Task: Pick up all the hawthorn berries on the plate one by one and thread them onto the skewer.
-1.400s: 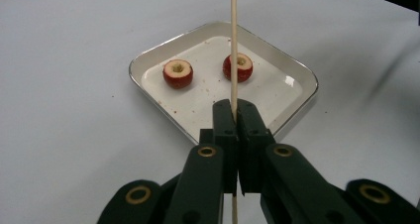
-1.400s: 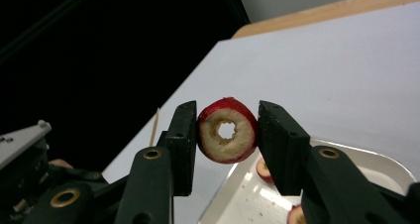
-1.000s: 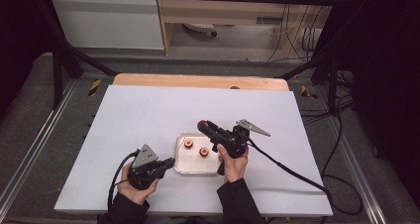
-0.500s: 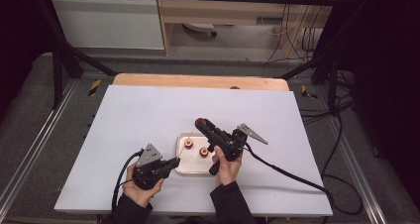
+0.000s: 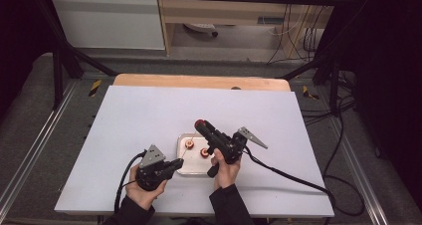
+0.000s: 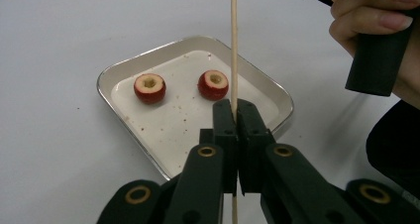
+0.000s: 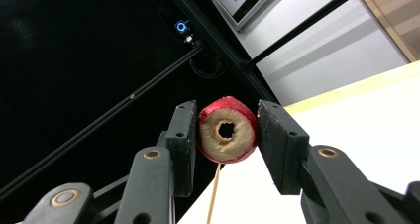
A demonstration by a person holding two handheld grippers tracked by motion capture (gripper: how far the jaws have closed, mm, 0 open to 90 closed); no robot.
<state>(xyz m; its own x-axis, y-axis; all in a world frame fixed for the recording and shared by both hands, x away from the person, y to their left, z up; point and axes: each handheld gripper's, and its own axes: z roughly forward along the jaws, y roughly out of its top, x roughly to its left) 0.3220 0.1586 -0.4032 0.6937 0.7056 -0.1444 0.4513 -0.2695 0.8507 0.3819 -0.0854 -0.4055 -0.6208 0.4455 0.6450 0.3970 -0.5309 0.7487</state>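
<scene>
Above the steel tray (image 5: 180, 171), my left gripper (image 6: 234, 116) clamps the skewer (image 6: 233, 40) upright (for threading); my right gripper (image 7: 225, 135) pinches a cored hawthorn (image 7: 228, 130).

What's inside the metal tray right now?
The tray holds two cored red fruit pieces amid scattered crumbs. The left gripper, with its wooden skewer, covers part of the tray's near floor.
</scene>
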